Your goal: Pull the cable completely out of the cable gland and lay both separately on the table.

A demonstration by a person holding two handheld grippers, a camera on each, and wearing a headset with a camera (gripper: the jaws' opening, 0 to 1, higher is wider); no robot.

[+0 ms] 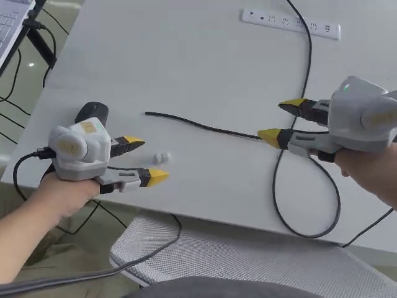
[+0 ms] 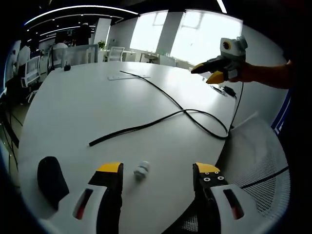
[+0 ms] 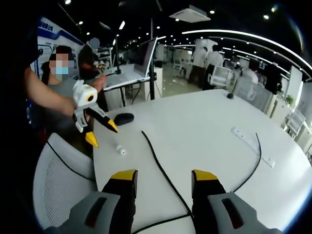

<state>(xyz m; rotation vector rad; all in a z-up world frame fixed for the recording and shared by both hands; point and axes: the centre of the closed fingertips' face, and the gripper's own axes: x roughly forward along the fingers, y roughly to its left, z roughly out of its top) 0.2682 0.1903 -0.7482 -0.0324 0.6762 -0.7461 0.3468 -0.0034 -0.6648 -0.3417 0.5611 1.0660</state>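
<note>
A large white table (image 1: 205, 62) spreads across the head view. A grey mesh chair (image 1: 248, 261) is tucked against its near edge, and a laptop corner (image 1: 9, 18) shows at the upper left.

A thin black cable (image 1: 205, 127) lies loose on the tabletop. Its free end is left of centre, and it runs right to a point under the right gripper. Near there more black cable sweeps into a wide loop toward the table's near edge. I cannot tell whether the loop is the same cable. A white power strip (image 1: 290, 22) rests flat near the far edge, well apart from the work.

The right gripper (image 1: 270, 119) hovers over the cable with its yellow-tipped jaws apart and nothing clamped. In the right gripper view the cable (image 3: 161, 168) runs along the table between those spread jaws (image 3: 164, 174).

The left gripper (image 1: 154, 159) is near the table's left edge, jaws also apart and gripping nothing. A black mouse (image 1: 92, 112) sits just behind it and is seen again in the left gripper view (image 2: 51, 178).

The small white cable gland (image 1: 161, 158) lies alone on the table between the left gripper's jaw tips, touching neither. It is off the cable and clearly apart from the free end. The left gripper view shows the gland (image 2: 141, 169) closer to the left-hand jaw.
</note>
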